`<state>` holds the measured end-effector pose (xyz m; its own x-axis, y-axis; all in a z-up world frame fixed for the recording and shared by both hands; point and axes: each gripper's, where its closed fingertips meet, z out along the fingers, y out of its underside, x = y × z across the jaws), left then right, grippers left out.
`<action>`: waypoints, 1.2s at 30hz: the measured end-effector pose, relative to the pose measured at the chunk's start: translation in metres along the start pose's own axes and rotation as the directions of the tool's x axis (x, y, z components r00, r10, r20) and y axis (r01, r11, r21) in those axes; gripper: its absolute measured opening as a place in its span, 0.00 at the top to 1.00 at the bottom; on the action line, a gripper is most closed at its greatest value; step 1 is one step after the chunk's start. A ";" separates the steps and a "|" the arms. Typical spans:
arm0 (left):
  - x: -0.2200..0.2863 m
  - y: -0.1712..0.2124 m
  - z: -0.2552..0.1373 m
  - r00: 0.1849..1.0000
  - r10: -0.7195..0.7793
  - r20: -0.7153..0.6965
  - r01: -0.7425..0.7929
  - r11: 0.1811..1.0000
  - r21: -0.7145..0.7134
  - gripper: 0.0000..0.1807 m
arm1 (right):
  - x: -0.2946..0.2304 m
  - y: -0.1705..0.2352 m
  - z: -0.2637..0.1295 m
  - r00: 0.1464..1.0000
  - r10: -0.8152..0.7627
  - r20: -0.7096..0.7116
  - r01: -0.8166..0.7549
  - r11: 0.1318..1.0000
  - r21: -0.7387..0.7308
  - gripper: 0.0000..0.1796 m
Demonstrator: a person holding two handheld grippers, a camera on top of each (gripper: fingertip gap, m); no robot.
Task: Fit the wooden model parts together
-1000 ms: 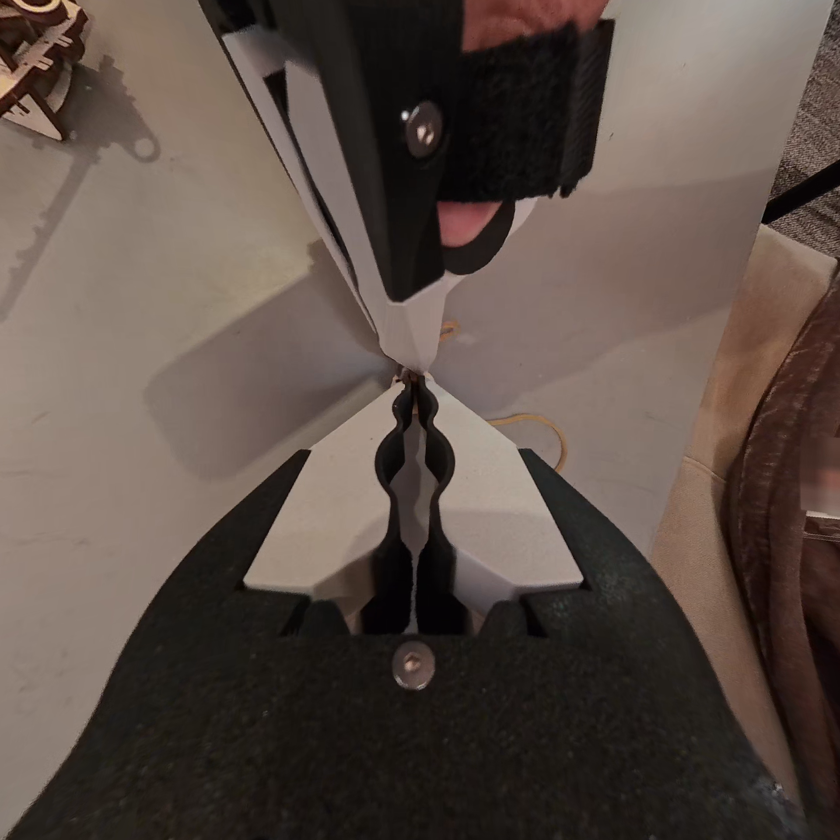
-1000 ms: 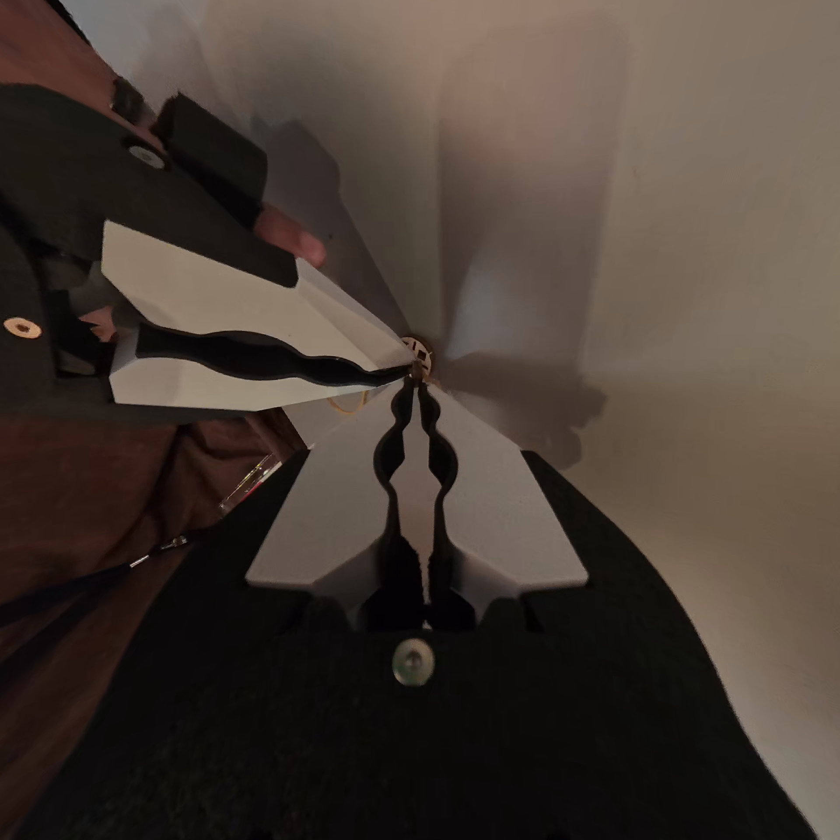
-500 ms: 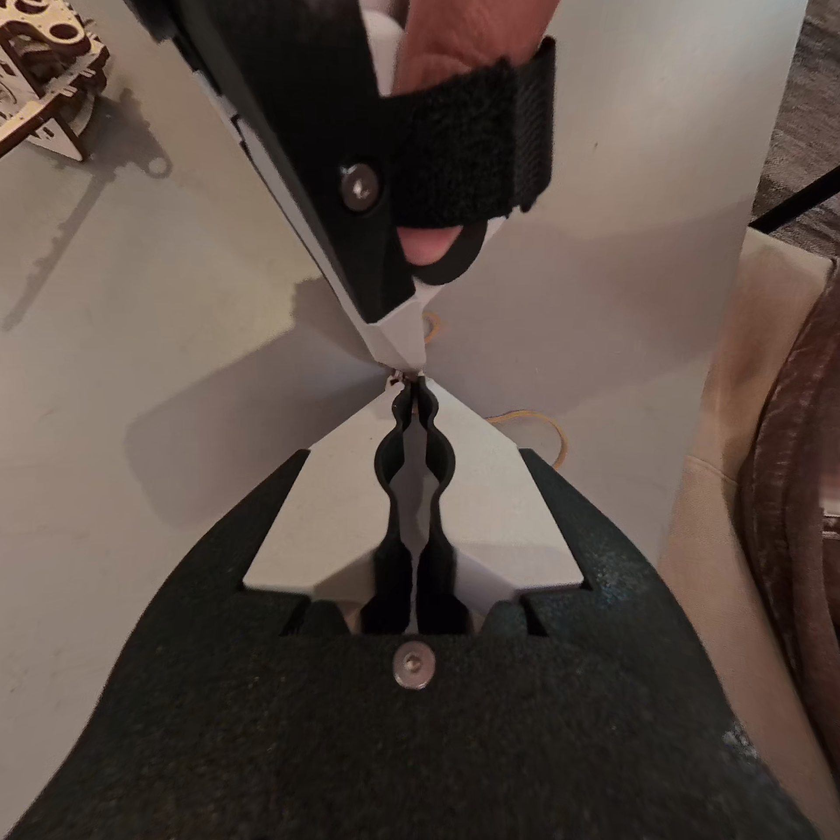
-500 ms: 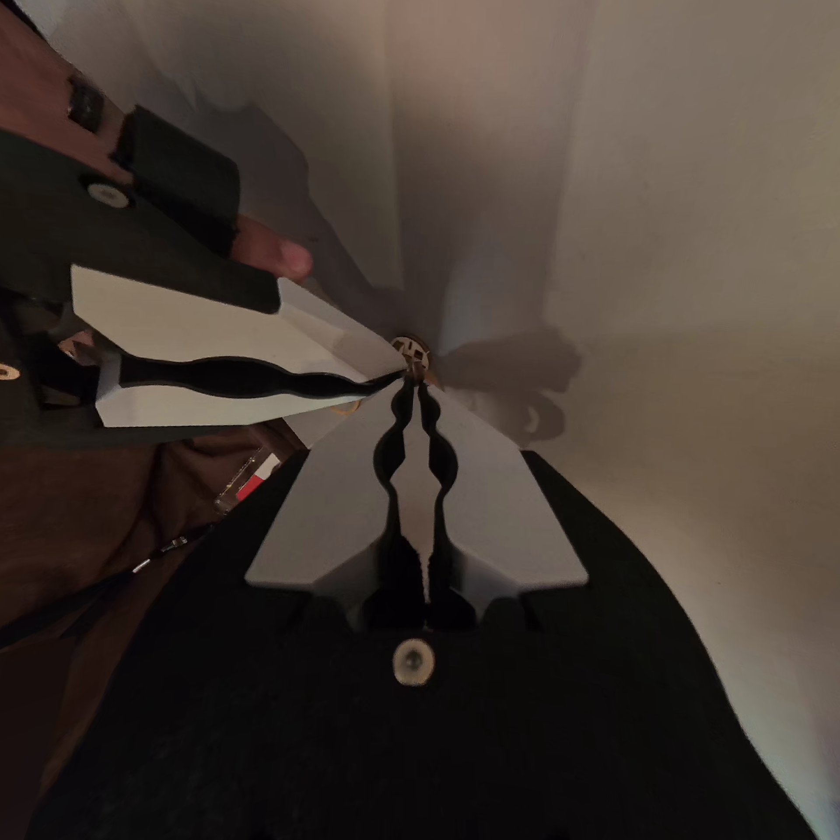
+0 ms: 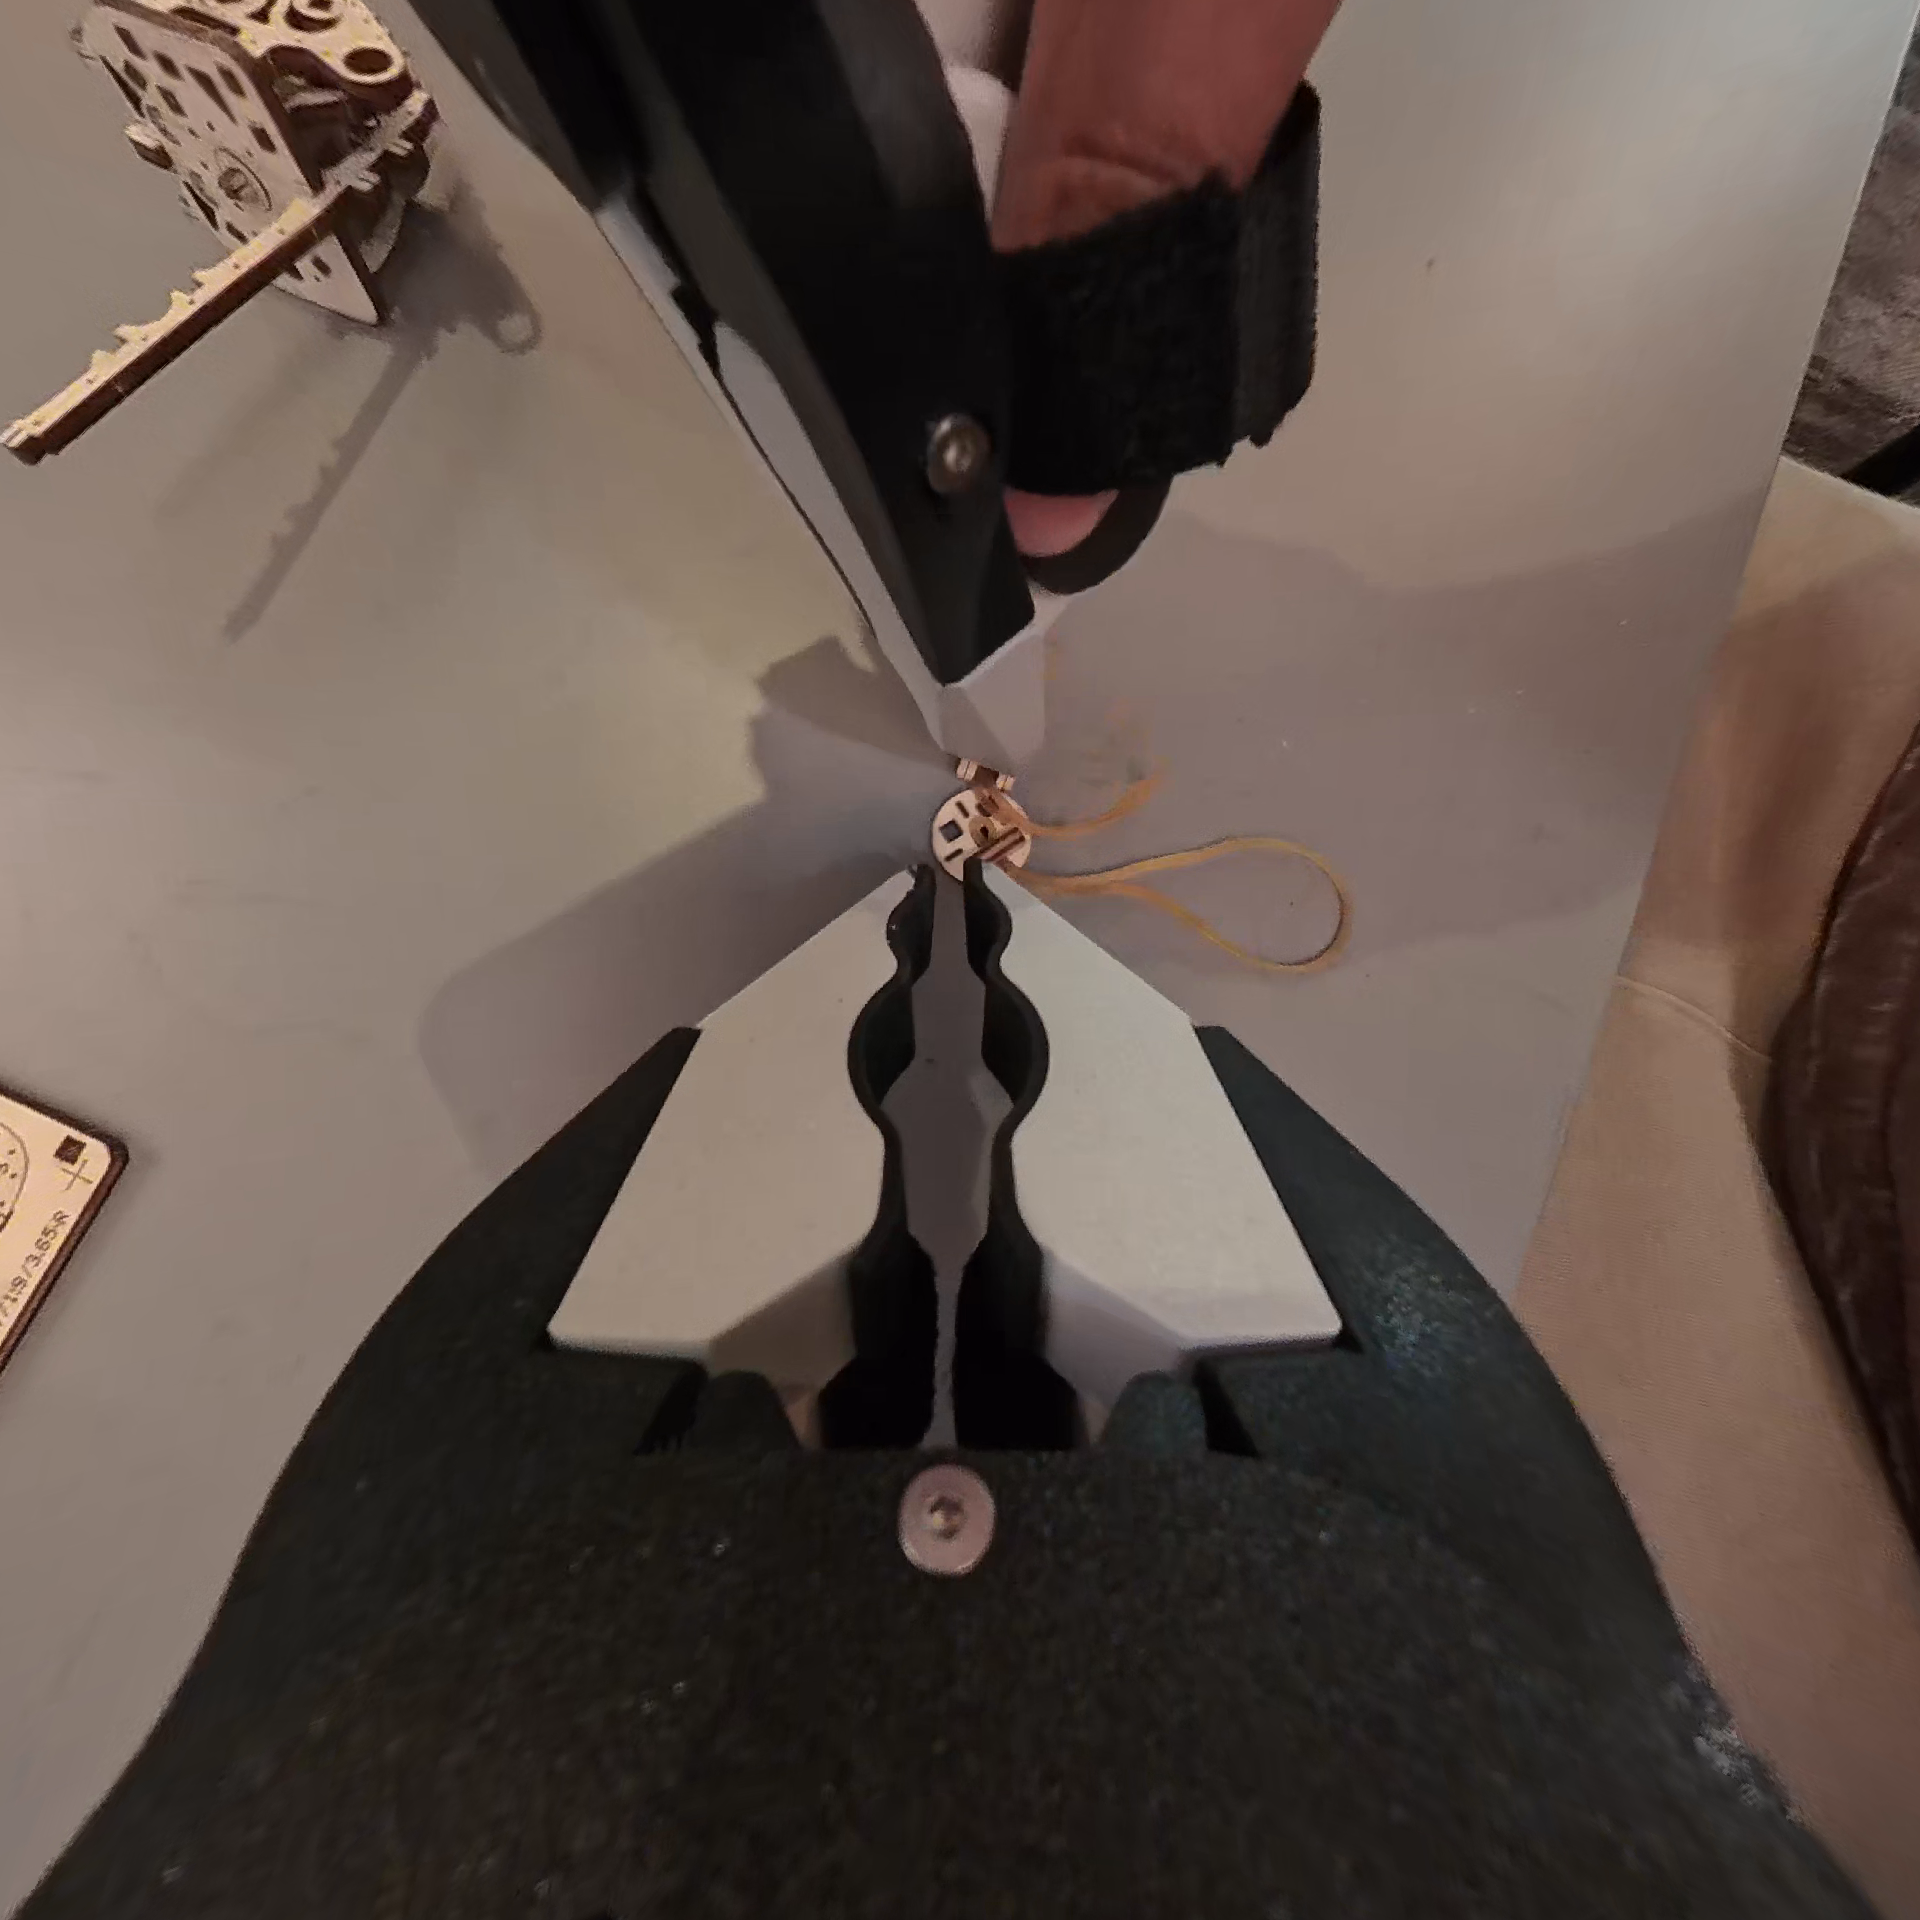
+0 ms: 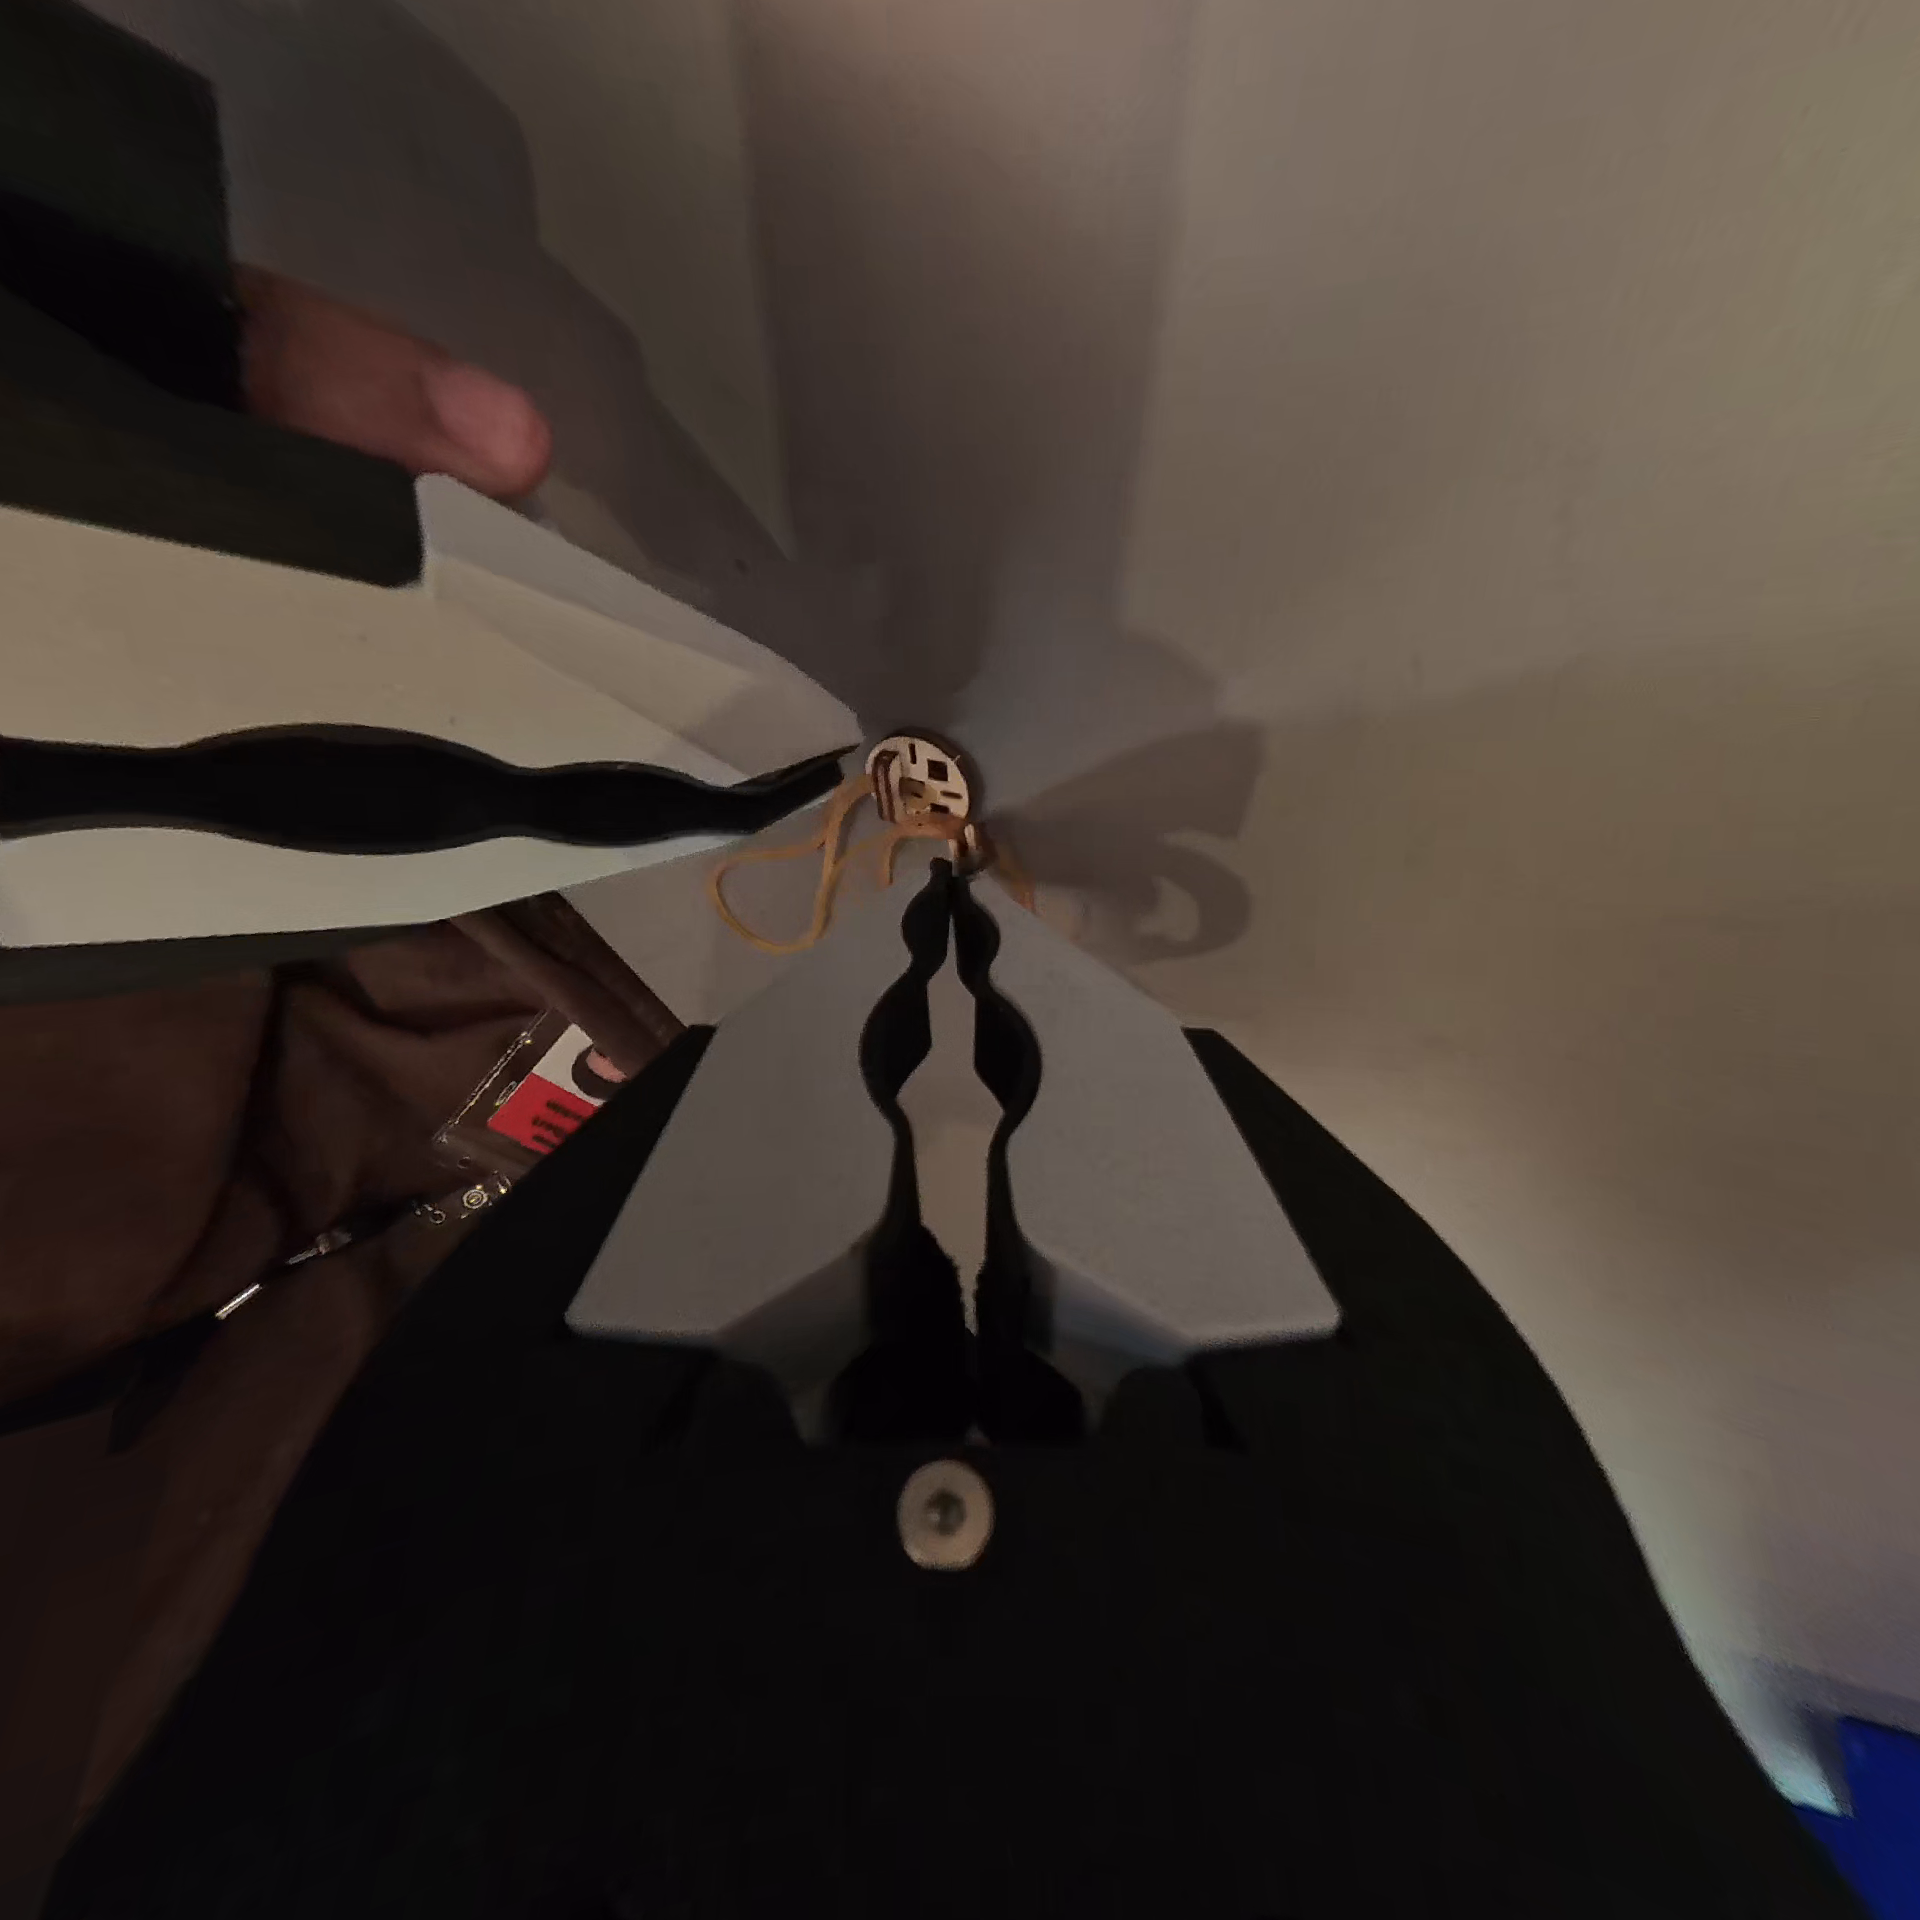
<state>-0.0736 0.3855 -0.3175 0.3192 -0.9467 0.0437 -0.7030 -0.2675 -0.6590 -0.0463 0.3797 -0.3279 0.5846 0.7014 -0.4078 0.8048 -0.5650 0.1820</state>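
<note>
The pale grey surface point(image 5: 312, 831) carried a part-built wooden model point(image 5: 260, 156) at its far left corner, well apart from the work, and a loose yellow rubber band point(image 5: 1247, 894) lying just beside it.

The small wooden disc point(image 5: 982, 826), pierced with square and slotted holes, sat between the two claw tips. Whether it lay on the surface or hung clear could not be determined.

The right claw point(image 6: 951, 868) was closed on a small wooden peg point(image 5: 983, 771), which touched the disc's far edge. The left claw point(image 5: 945, 881) stood narrowly parted just short of the disc's near edge, with nothing seen between its jaws.

Assessment: the step in hand appeared to be seating the peg in one of the disc's holes.

- The disc was unsupported on the left side. The left claw should grip its rim, or brace it, before any pressing.
- The peg should be squared to the chosen hole and pushed straight, with light force.
- The rubber band strands crossed close to the disc and should be kept out of the joint.
</note>
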 end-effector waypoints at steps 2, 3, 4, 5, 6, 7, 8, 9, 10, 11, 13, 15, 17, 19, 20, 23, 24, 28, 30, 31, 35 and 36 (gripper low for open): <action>0.000 0.000 0.002 1.000 0.011 0.020 -0.012 1.000 0.003 0.98 | -0.003 0.000 0.000 0.999 -0.003 0.032 0.003 1.000 0.024 1.00; 0.000 -0.002 0.002 1.000 0.012 0.023 -0.013 1.000 0.008 0.98 | -0.004 0.001 -0.002 0.999 -0.008 0.041 0.006 0.999 0.041 1.00; 0.000 -0.004 0.001 0.999 0.014 0.029 -0.015 1.000 0.022 0.98 | -0.004 0.002 -0.003 0.999 -0.011 0.048 0.008 0.998 0.060 1.00; 0.001 -0.008 0.000 0.999 0.021 0.034 -0.022 0.999 0.039 0.98 | -0.003 0.003 -0.006 0.998 -0.012 0.058 0.007 0.997 0.081 1.00; 0.001 -0.011 -0.002 0.999 0.031 0.038 -0.033 0.998 0.057 0.98 | -0.004 0.004 -0.008 0.997 -0.025 0.074 0.017 0.994 0.111 1.00; 0.002 -0.015 -0.004 0.998 0.043 0.044 -0.047 0.996 0.077 0.98 | -0.006 0.005 -0.012 0.995 -0.044 0.091 0.031 0.989 0.144 1.00; 0.002 -0.018 -0.006 0.997 0.057 0.054 -0.061 0.994 0.093 0.97 | -0.006 0.007 -0.014 0.993 -0.058 0.101 0.040 0.985 0.170 1.00; 0.001 -0.021 -0.007 0.995 0.071 0.066 -0.078 0.992 0.103 0.97 | -0.006 0.010 -0.017 0.991 -0.080 0.104 0.058 0.978 0.200 1.00; 0.001 -0.022 -0.008 0.993 0.086 0.078 -0.094 0.990 0.108 0.96 | -0.006 0.012 -0.020 0.989 -0.100 0.112 0.071 0.970 0.235 1.00; 0.001 -0.023 -0.008 0.991 0.100 0.087 -0.109 0.988 0.113 0.96 | -0.007 0.015 -0.023 0.986 -0.115 0.125 0.078 0.960 0.267 1.00; 0.003 -0.025 -0.007 0.989 0.117 0.089 -0.127 0.984 0.125 0.96 | -0.008 0.021 -0.028 0.978 -0.151 0.145 0.095 0.938 0.334 1.00; 0.003 -0.022 -0.002 0.989 0.114 0.094 -0.123 0.988 0.096 0.95 | -0.007 0.023 -0.035 0.973 -0.200 0.118 0.129 0.887 0.443 1.00; -0.003 -0.018 0.004 0.986 0.104 0.129 -0.113 0.992 0.058 0.93 | -0.002 0.027 -0.043 0.970 -0.236 0.052 0.164 0.800 0.577 1.00; -0.001 -0.017 0.009 0.989 0.080 0.124 -0.087 0.995 0.050 0.90 | 0.003 0.035 -0.050 0.980 -0.198 0.017 0.131 0.710 0.692 0.99; 0.000 -0.017 0.011 0.990 0.059 0.125 -0.065 0.997 0.048 0.88 | 0.004 0.041 -0.051 0.984 -0.178 0.012 0.111 0.664 0.739 0.98; 0.003 -0.015 0.018 0.992 0.026 0.120 -0.030 0.999 0.033 0.89 | 0.005 0.060 -0.048 0.993 -0.118 0.027 0.037 0.509 0.860 0.96; 0.002 -0.014 0.019 0.991 0.025 0.130 -0.029 0.999 0.029 0.90 | 0.004 0.065 -0.046 0.993 -0.119 0.020 0.035 0.444 0.895 0.93; 0.001 -0.025 0.016 0.995 -0.038 0.094 0.031 0.997 0.077 0.94 | -0.002 0.073 -0.053 0.934 -0.239 -0.267 0.323 0.243 0.915 0.82; -0.001 -0.029 0.018 0.994 -0.071 0.081 0.065 0.994 0.083 0.94 | 0.007 0.069 -0.063 0.877 -0.219 -0.427 0.465 0.171 0.868 0.82; -0.002 -0.029 0.020 0.994 -0.076 0.080 0.070 0.995 0.075 0.94 | 0.010 0.066 -0.069 0.854 -0.215 -0.473 0.505 0.131 0.853 0.83; -0.016 -0.023 0.017 0.987 -0.063 0.146 0.057 0.997 0.041 0.96 | 0.003 0.050 -0.072 0.717 -0.427 -0.551 0.638 0.085 0.765 0.83; -0.017 -0.023 0.013 0.987 -0.078 0.142 0.071 0.996 0.051 0.96 | 0.003 0.046 -0.067 0.649 -0.492 -0.580 0.700 0.088 0.708 0.81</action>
<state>-0.0544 0.4101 -0.3129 0.4597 -0.8880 -0.0119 -0.6450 -0.3246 -0.6918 -0.0009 0.3852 -0.2615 0.0435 0.9853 0.1651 0.4078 0.1334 -0.9033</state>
